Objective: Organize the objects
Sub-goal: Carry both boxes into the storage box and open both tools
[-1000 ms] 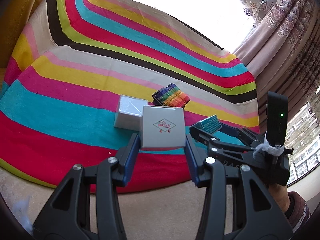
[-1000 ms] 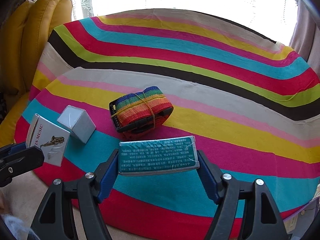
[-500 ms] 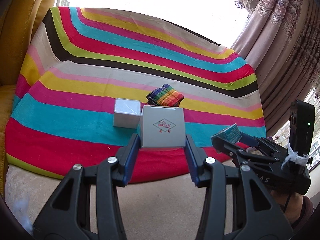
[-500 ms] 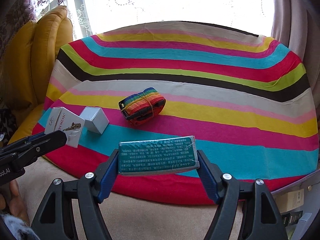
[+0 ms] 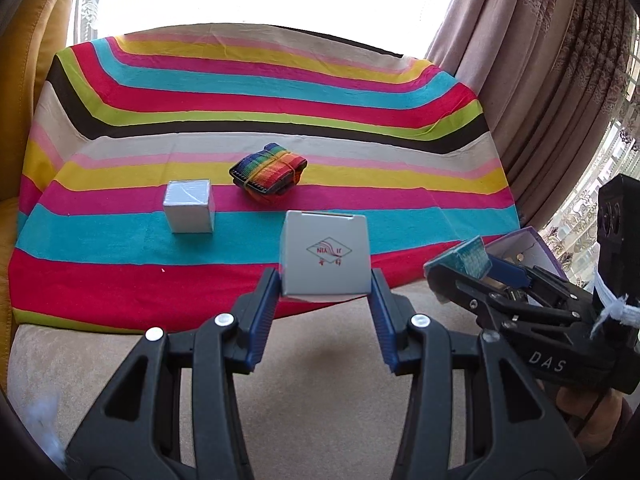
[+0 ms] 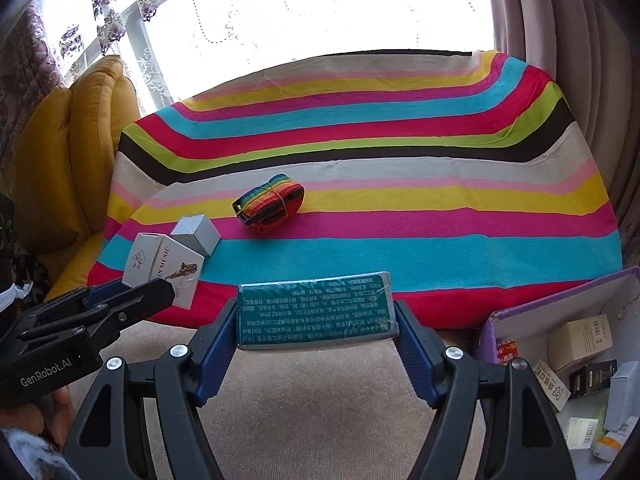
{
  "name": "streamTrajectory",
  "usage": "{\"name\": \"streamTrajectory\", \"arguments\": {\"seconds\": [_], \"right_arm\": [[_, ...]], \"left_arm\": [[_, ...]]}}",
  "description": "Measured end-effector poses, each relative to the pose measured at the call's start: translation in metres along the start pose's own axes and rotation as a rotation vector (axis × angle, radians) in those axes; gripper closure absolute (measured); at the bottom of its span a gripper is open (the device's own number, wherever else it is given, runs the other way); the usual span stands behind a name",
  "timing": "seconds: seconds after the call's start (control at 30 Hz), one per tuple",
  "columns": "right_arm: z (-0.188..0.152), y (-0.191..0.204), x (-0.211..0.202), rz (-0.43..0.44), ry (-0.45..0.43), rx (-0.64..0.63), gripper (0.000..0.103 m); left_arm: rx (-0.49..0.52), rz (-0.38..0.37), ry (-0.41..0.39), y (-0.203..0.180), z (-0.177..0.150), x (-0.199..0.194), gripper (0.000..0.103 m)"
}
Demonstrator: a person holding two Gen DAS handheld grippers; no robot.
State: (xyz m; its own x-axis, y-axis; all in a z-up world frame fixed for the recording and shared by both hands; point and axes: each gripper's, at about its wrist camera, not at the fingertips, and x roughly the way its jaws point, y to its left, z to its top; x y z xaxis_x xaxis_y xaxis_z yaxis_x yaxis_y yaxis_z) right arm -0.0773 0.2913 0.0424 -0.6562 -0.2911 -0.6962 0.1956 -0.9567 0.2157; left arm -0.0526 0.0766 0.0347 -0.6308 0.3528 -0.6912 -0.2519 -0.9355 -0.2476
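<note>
My left gripper (image 5: 324,286) is shut on a white box with a red logo (image 5: 325,254), held in the air in front of the striped cloth's near edge. It also shows in the right wrist view (image 6: 162,270). My right gripper (image 6: 316,320) is shut on a flat teal box (image 6: 316,308), also off the cloth; this teal box shows in the left wrist view (image 5: 466,258). A small silver cube (image 5: 189,206) and a rolled rainbow strap (image 5: 269,173) lie on the striped cloth (image 5: 120,292).
A purple-walled box (image 6: 560,300) holding several small packages stands at the lower right of the right wrist view. A yellow cushion (image 6: 68,160) lies left of the cloth. Curtains (image 5: 540,80) hang on the right. Beige upholstery (image 5: 320,360) lies below the grippers.
Both grippers have pulled back from the cloth with their boxes. The purple-walled box has come into view on the right. The cube and strap have not moved.
</note>
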Motion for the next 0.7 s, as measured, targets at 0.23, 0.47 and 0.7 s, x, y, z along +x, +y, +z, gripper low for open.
{"name": "streamTrajectory", "arguments": {"seconds": [0.23, 0.47, 0.7], "right_arm": [[-0.011, -0.020, -0.024, -0.040, -0.025, 0.065, 0.029], [-0.025, -0.043, -0.050, -0.076, -0.050, 0.105, 0.029], [-0.045, -0.086, -0.077, -0.139, -0.055, 0.198, 0.029]], "left_arm": [[0.065, -0.002, 0.027, -0.033, -0.004, 0.003, 0.054], [0.121, -0.037, 0.058, -0.068, -0.008, 0.009, 0.054], [0.178, -0.093, 0.084, -0.104, -0.011, 0.017, 0.054]]}}
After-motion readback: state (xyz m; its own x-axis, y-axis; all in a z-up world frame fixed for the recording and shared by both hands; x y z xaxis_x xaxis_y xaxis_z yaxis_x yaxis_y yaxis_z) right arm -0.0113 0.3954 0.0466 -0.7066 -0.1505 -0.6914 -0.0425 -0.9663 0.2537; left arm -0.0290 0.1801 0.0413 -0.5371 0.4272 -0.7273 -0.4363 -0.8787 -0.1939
